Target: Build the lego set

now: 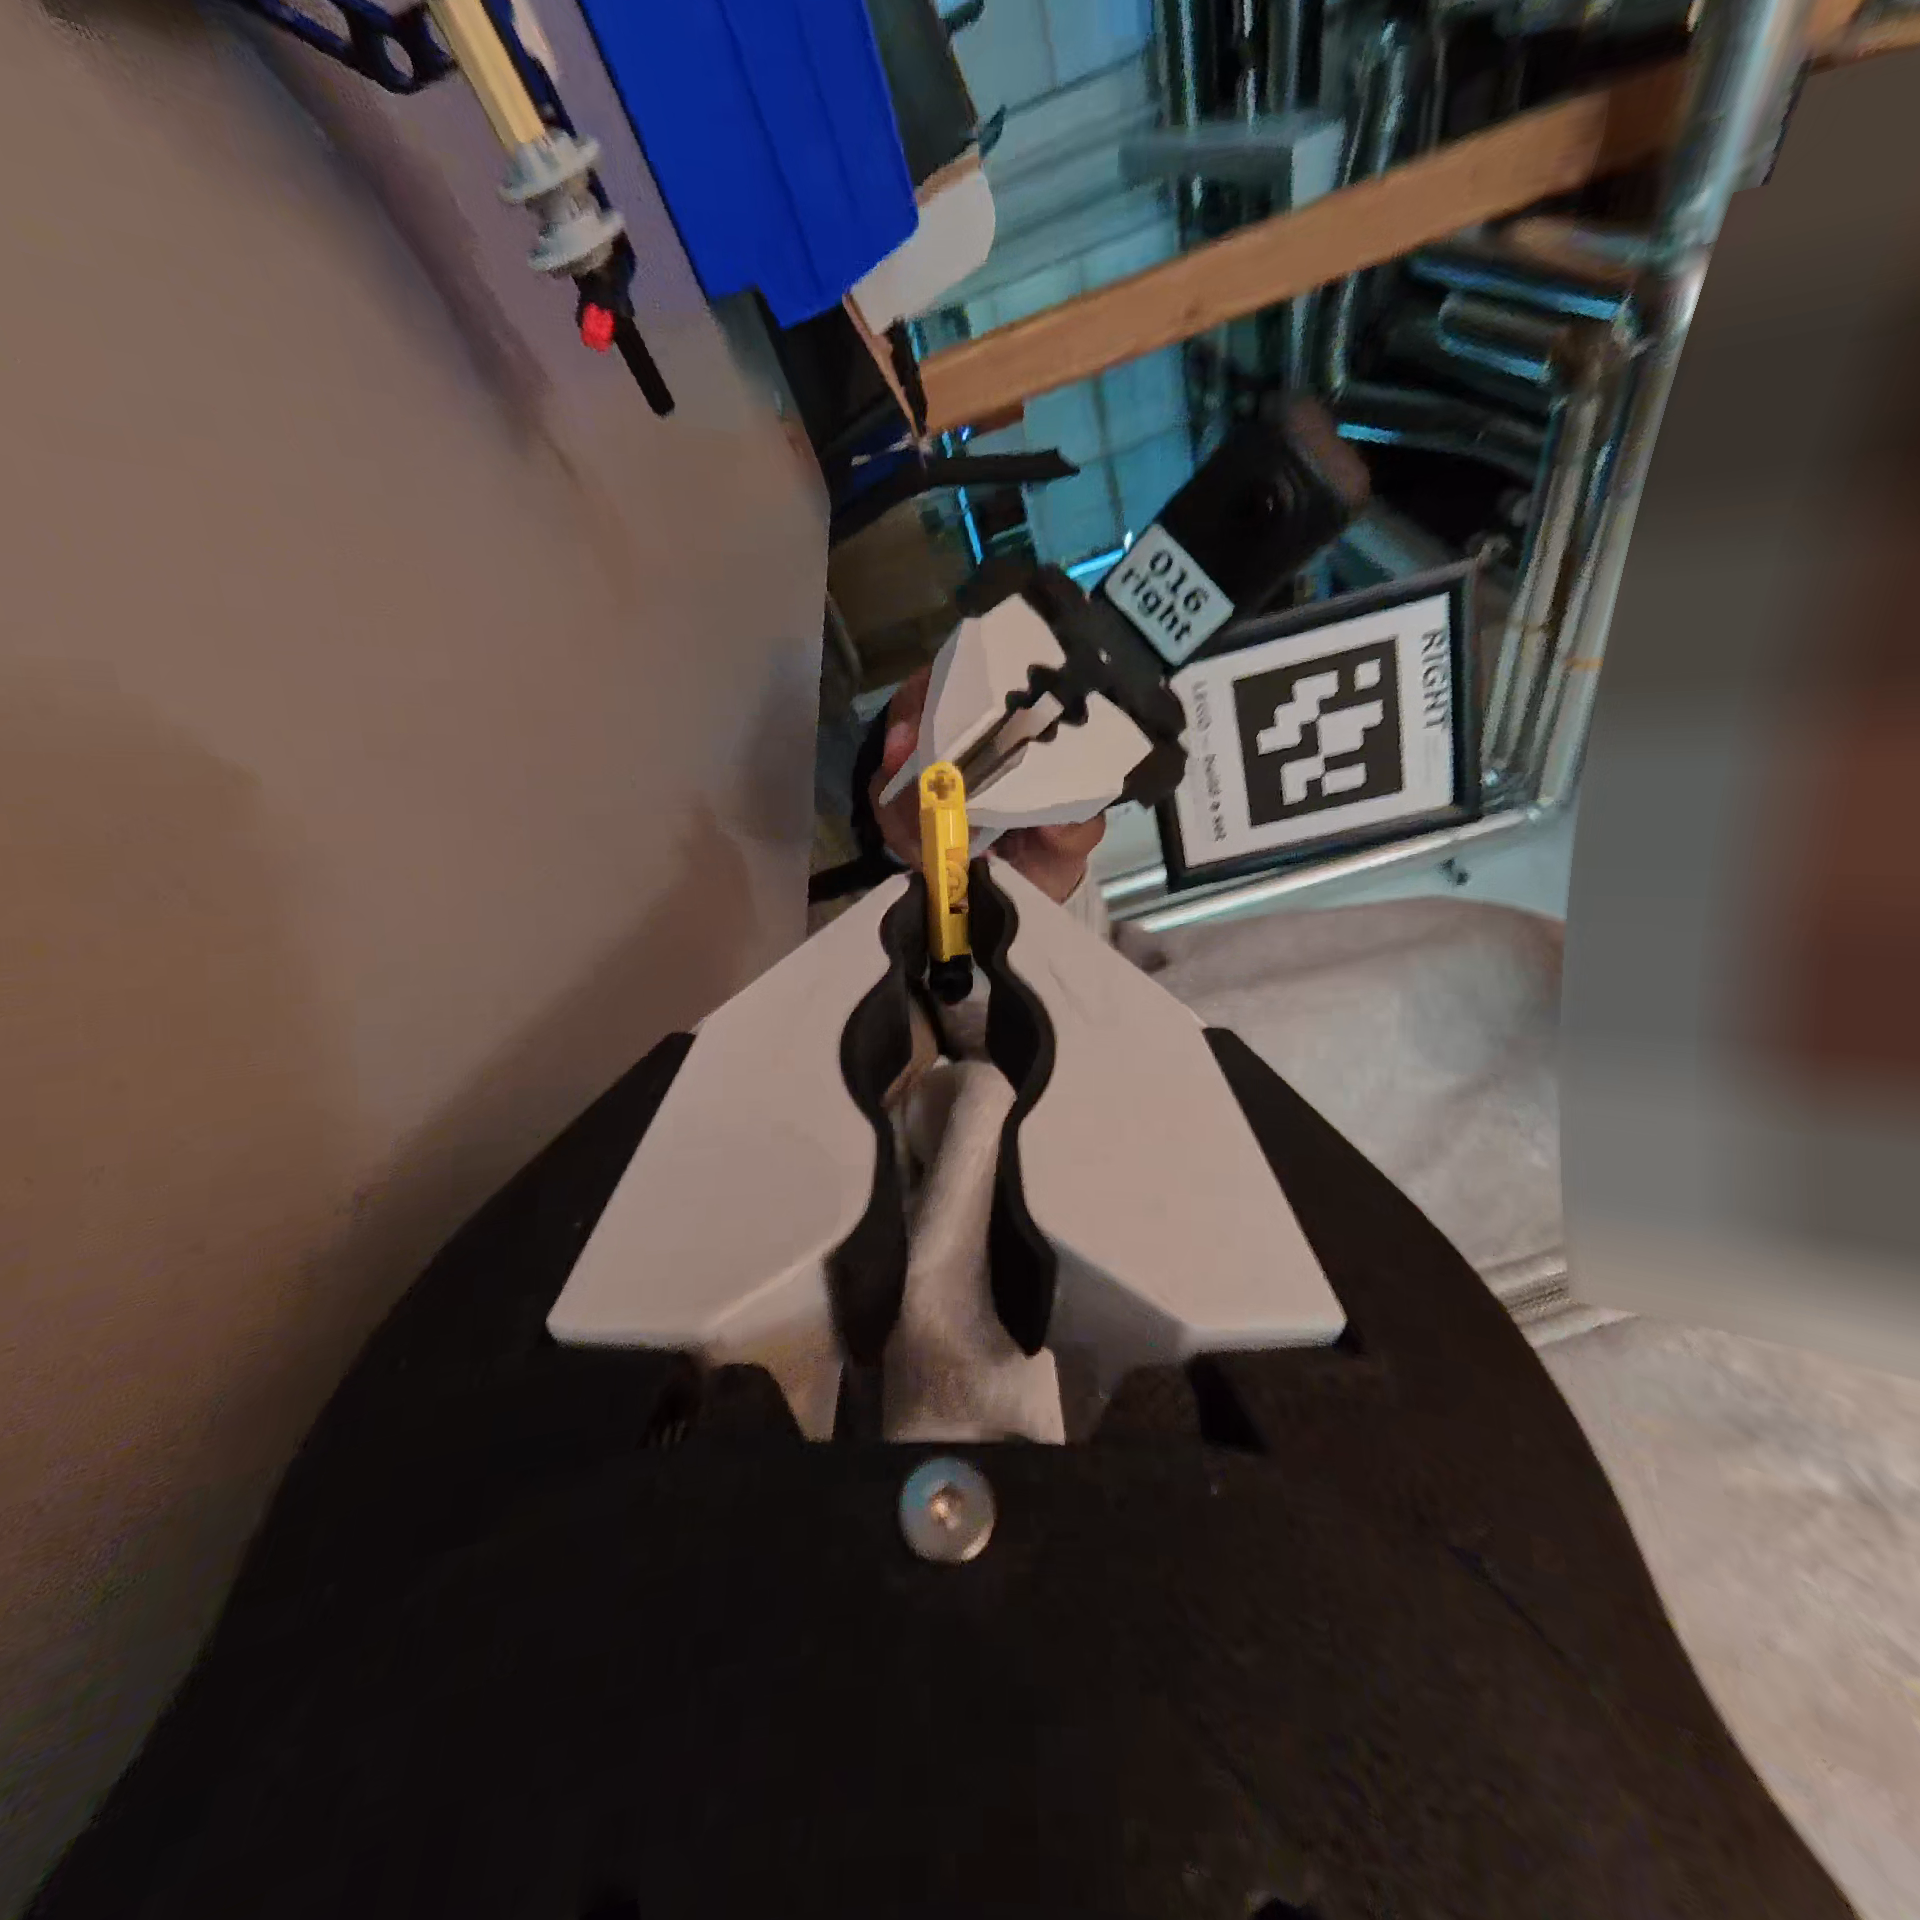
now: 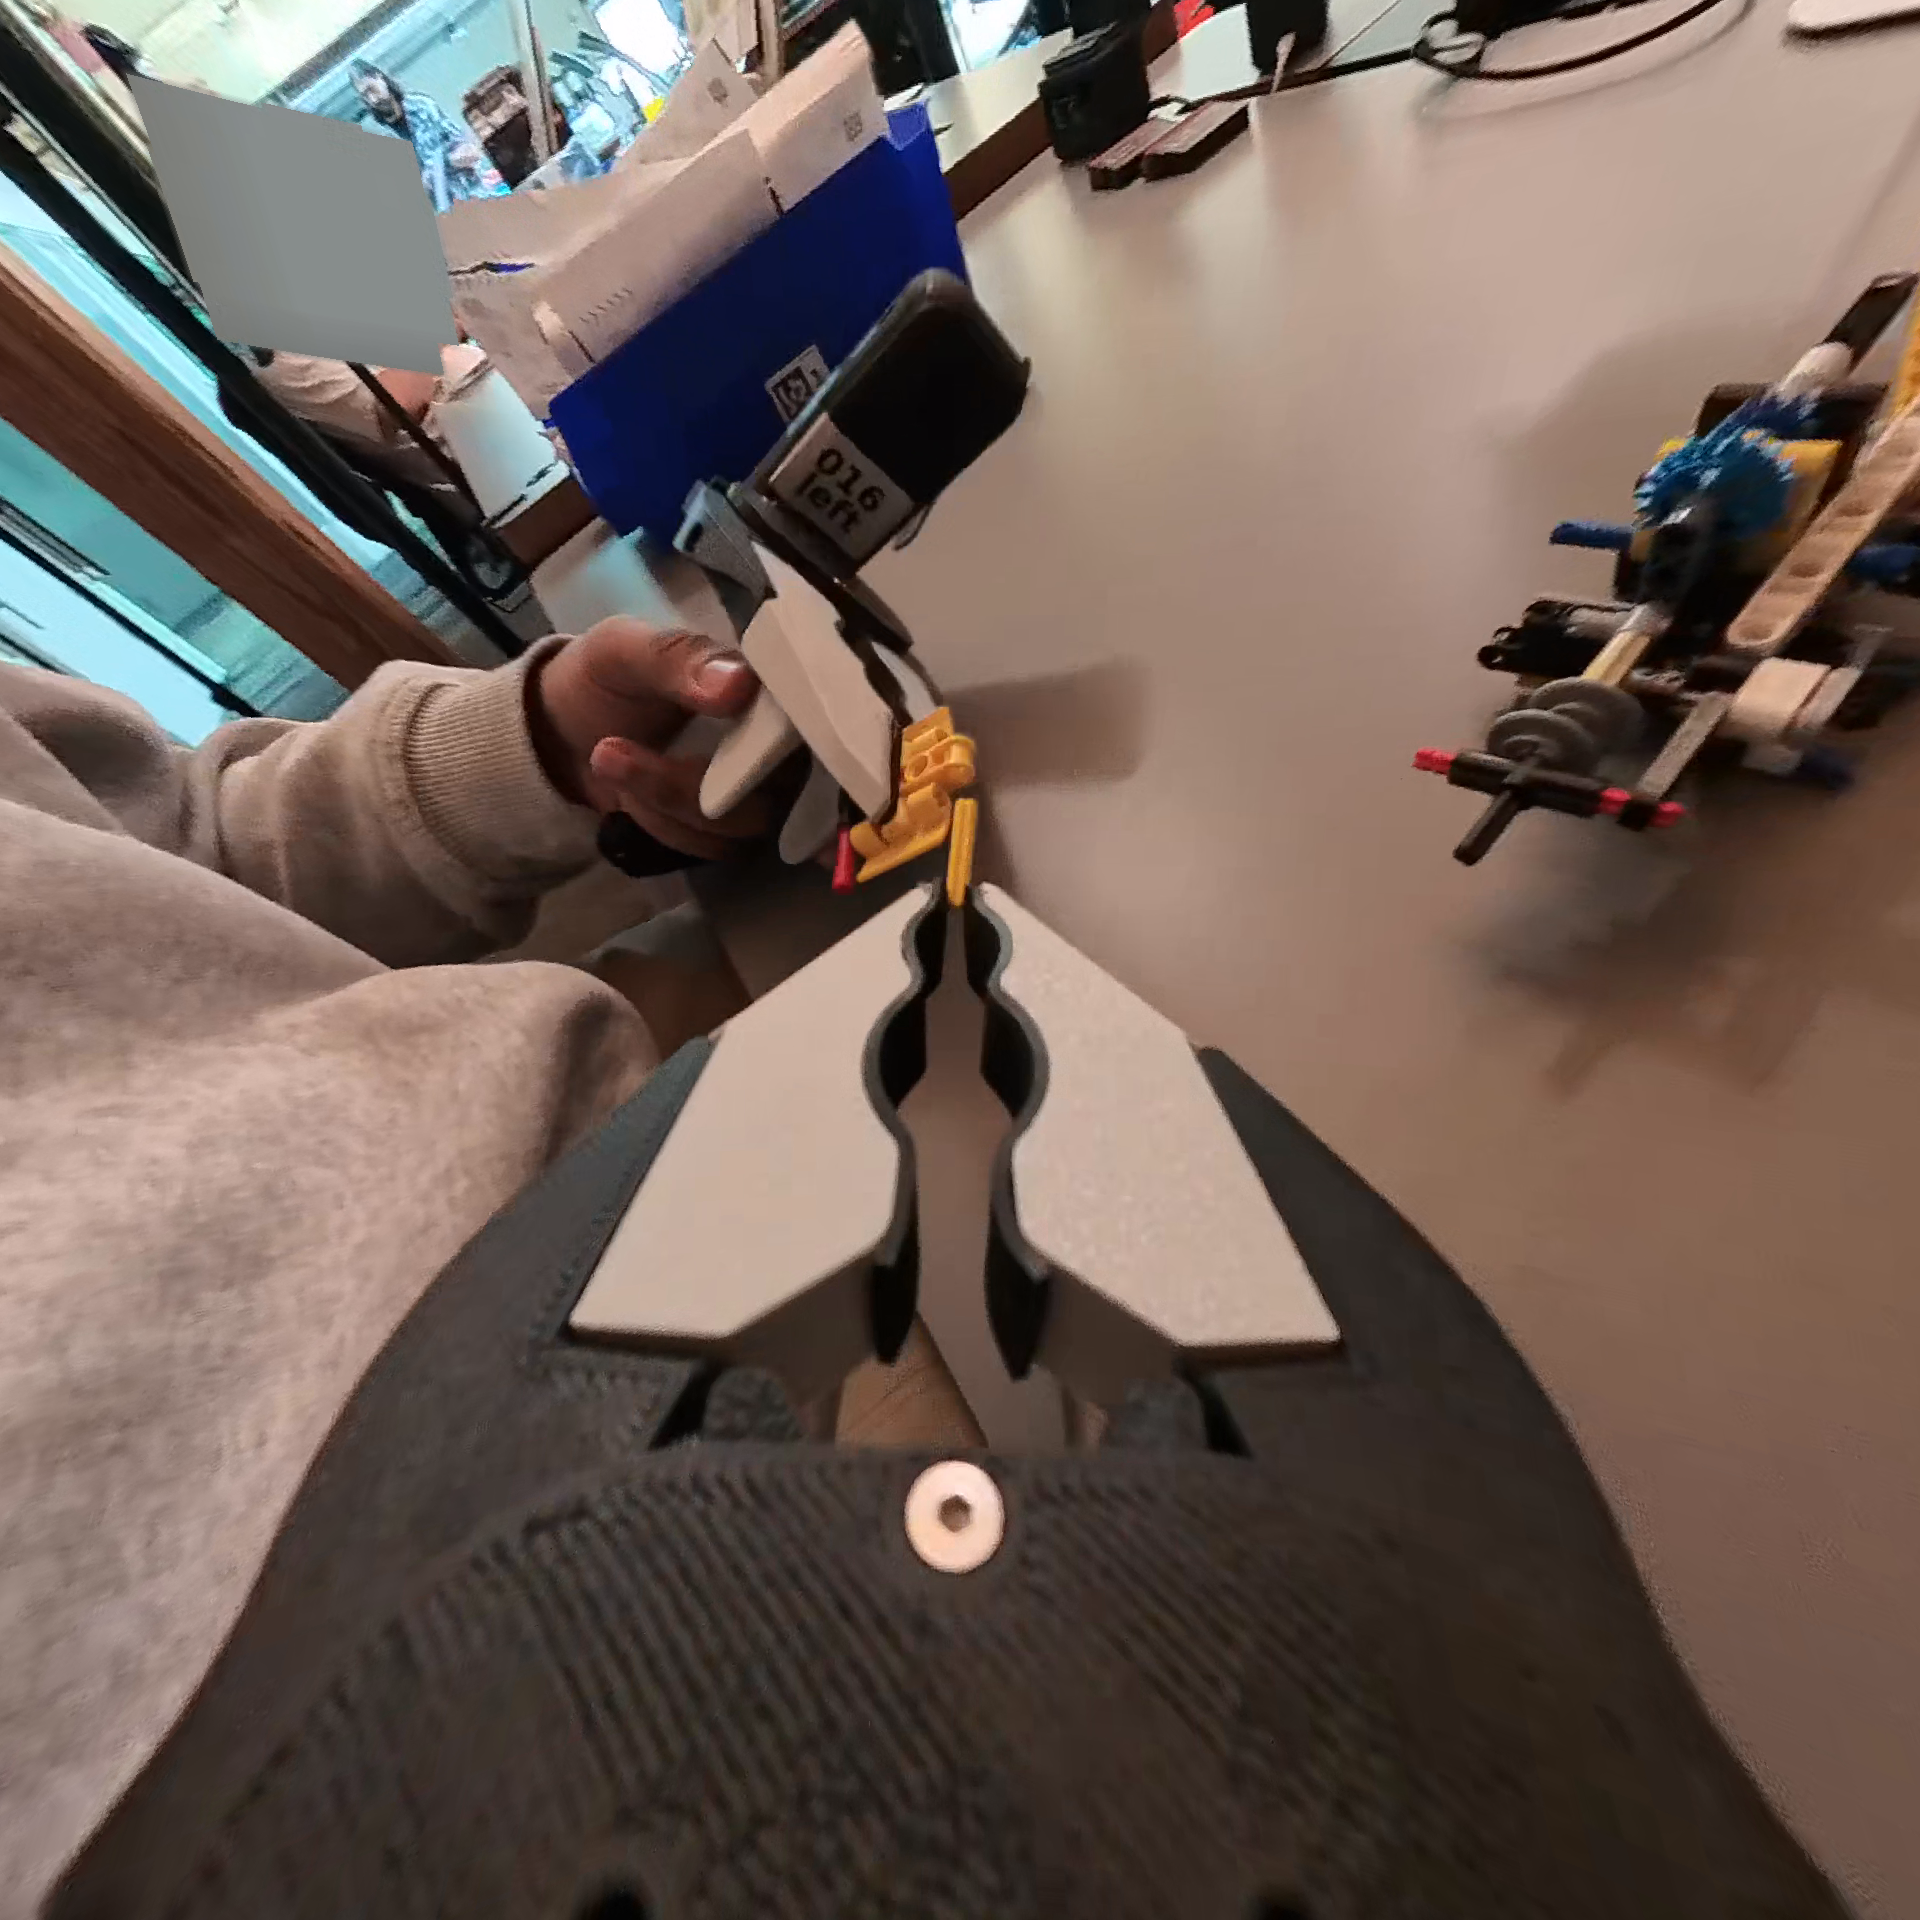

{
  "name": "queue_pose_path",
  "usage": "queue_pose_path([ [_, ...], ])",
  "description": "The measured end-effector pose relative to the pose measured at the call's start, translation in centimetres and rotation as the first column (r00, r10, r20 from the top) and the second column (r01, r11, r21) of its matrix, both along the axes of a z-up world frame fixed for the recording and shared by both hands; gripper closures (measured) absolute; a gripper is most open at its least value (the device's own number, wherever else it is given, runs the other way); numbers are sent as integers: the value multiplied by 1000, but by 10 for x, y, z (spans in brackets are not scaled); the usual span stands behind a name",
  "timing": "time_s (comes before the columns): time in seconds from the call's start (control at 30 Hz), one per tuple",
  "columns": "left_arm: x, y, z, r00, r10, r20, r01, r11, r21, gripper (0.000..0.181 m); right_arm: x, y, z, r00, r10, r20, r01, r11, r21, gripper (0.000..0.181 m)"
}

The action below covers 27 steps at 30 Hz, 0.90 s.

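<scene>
My left gripper [image 1: 945, 904] is shut on a small yellow Lego assembly [image 1: 943, 862] with a black pin at its lower end. In the right wrist view this left gripper [image 2: 883, 800] holds the yellow assembly [image 2: 914, 779], which has a red pin at one end. My right gripper [image 2: 956, 899] is shut on a thin yellow beam [image 2: 962, 847], held just beside the assembly. The right gripper [image 1: 971, 790] also shows in the left wrist view, tips close to the yellow piece. Both are held in the air above the table edge.
A partly built Lego model [image 2: 1714, 623] with blue gears, grey wheels and red-tipped axles stands on the grey table [image 2: 1299, 416] to the right; it also shows in the left wrist view [image 1: 566, 208]. A blue box [image 2: 748, 343] stands behind. A person's hand [image 2: 644, 717] and sleeve are at left. Left and right tips are no more than a few centimetres apart.
</scene>
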State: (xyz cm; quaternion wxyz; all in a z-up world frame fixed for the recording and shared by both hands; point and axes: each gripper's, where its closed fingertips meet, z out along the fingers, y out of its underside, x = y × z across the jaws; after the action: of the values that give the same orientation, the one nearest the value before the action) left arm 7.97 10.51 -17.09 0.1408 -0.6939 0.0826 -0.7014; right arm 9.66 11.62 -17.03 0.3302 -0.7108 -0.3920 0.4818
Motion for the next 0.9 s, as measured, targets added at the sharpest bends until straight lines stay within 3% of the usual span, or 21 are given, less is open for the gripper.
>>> queue_pose_path([
  [0.33, 5, -15, -6, 992, -100, -72, 104, 993, 61, 175, -1, -12, -4, 995, 99, -28, -101, 990, -102, 180],
  [0.9, 6, -19, -10, 987, -115, -108, 124, 989, 75, 176, -6, -18, -11, 990, 131, -48, -138, 973, -183, 179],
])
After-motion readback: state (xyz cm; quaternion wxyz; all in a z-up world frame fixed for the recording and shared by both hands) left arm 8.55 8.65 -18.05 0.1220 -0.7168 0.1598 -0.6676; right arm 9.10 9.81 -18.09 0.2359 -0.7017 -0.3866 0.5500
